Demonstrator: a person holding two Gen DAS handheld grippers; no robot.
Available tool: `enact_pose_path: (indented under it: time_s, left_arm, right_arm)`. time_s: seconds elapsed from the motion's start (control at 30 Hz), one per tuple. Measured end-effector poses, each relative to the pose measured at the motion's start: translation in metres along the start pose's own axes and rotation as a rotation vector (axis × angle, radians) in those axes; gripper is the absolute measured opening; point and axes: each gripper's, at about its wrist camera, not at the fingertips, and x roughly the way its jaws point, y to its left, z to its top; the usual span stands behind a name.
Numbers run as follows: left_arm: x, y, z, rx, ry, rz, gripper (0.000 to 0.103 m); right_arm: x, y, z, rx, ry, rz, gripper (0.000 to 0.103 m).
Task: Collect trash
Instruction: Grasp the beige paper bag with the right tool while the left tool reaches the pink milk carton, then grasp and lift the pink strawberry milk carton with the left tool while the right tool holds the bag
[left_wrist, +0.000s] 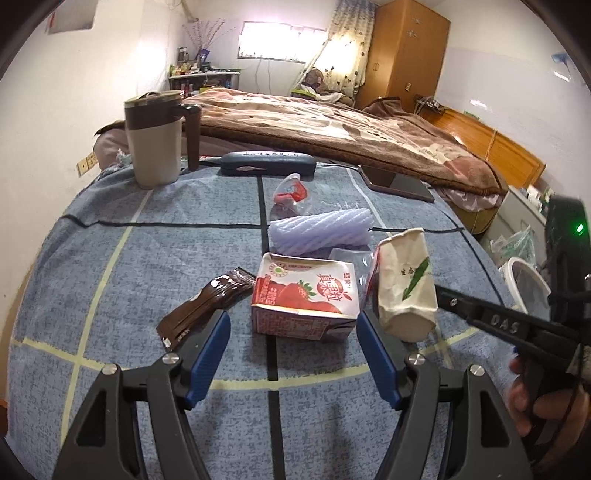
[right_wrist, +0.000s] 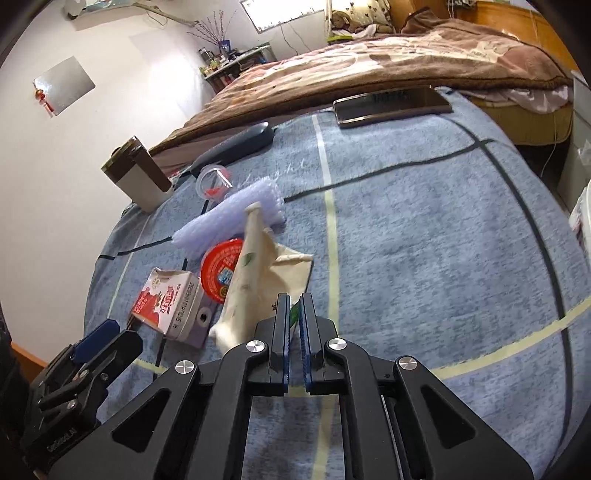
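Right hand-held gripper (right_wrist: 294, 314) is pinching the crushed paper cup (left_wrist: 406, 288); left hand-held gripper (left_wrist: 291, 325), wide apart, is facing the milk carton (left_wrist: 303, 299); wrapper (left_wrist: 207, 306) and foam sleeve (left_wrist: 317, 230) are waiting on the surface (left_wrist: 129, 258).

We see white plaster walls (left_wrist: 55, 92) and a bright rectangular window (left_wrist: 282, 40) at twelve o'clock. A tall orange-brown wooden wardrobe (left_wrist: 406, 51) stands at one o'clock.

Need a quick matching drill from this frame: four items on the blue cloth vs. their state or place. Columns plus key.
1. paper cup
2. strawberry carton
3. brown wrapper
4. thermos mug

A. upright at the far left
B. pinched by the right tool
C. flat, beside the left tool's left finger
D. in front of the open left tool

Pairs: 1-B, 2-D, 3-C, 4-A
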Motion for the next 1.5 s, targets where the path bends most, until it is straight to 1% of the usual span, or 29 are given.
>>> enact_pose_path:
  time_s: [0.1,0.17,0.2,0.33,0.4,0.5,0.57,0.6,0.67,0.73,0.8,0.87,0.93,1.07,1.1,1.23,1.33,1.4,1.43,1.47,1.5]
  left_arm:
    - [0.003,-0.004,0.002,0.014,0.006,-0.022,0.073]
    - [0.007,-0.005,0.004,0.017,0.011,-0.020,0.073]
    - [0.009,-0.006,0.004,0.019,0.014,-0.018,0.074]
    - [0.021,-0.006,0.004,0.017,0.044,-0.021,0.074]
    - [0.025,-0.005,0.003,0.019,0.049,-0.021,0.074]
    - [0.024,-0.006,0.003,0.029,0.043,-0.018,0.074]
    - [0.025,-0.006,0.004,0.029,0.047,-0.019,0.074]
    - [0.024,-0.005,0.004,0.027,0.046,-0.021,0.074]
    - [0.023,-0.002,0.003,0.015,0.047,-0.012,0.074]
    - [0.021,0.001,0.001,0.010,0.046,-0.009,0.074]
    - [0.019,0.003,0.000,0.015,0.045,0.004,0.075]
    - [0.018,0.005,0.000,0.009,0.041,0.014,0.074]
    - [0.018,0.008,-0.001,-0.002,0.039,0.009,0.074]
    - [0.017,0.011,-0.004,-0.005,0.044,0.011,0.074]
    - [0.017,0.011,-0.005,-0.007,0.046,0.013,0.074]
    - [0.016,0.014,-0.005,-0.013,0.047,0.006,0.074]
    - [0.014,0.013,-0.004,-0.007,0.042,0.009,0.074]
    - [0.013,0.010,-0.002,0.005,0.033,-0.004,0.074]
    - [0.012,0.009,-0.002,0.009,0.030,-0.011,0.074]
    - [0.012,0.008,-0.001,0.014,0.027,-0.014,0.074]
    - [0.012,0.008,0.001,0.014,0.028,-0.012,0.074]
  right_arm:
    - [-0.008,-0.005,0.003,-0.003,-0.021,-0.003,0.007]
    - [-0.011,-0.009,0.004,0.001,-0.019,0.031,0.007]
    - [-0.013,-0.011,0.004,0.001,-0.015,0.063,0.007]
    - [-0.011,-0.006,0.003,-0.025,-0.001,0.100,0.008]
    - [-0.010,-0.002,0.004,-0.024,-0.016,0.105,0.009]
    - [-0.006,0.005,0.007,-0.040,-0.009,0.146,0.017]
    - [-0.001,0.010,0.008,-0.056,0.011,0.149,0.034]
    - [0.005,0.014,0.009,-0.067,0.027,0.141,0.036]
    - [0.009,0.016,0.008,-0.068,0.045,0.141,0.036]
    - [0.003,0.014,0.008,-0.055,0.015,0.160,0.037]
    - [0.000,0.016,0.009,-0.051,0.005,0.158,0.039]
    - [0.001,0.018,0.010,-0.052,0.014,0.160,0.046]
    - [0.007,0.025,0.011,-0.059,0.042,0.156,0.049]
    - [0.013,0.045,0.009,-0.141,0.051,0.119,0.049]
    - [0.016,0.046,0.009,-0.140,0.060,0.102,0.049]
    - [0.019,0.040,0.009,-0.120,0.069,0.087,0.049]
    - [0.013,0.030,0.007,-0.101,0.058,0.080,0.048]
    - [0.003,0.026,0.004,-0.122,0.031,0.038,0.042]
    - [0.000,0.025,0.003,-0.127,0.025,0.027,0.037]
    - [-0.003,0.021,0.003,-0.126,0.026,0.003,0.033]
    - [-0.005,0.016,0.003,-0.117,0.029,-0.011,0.032]
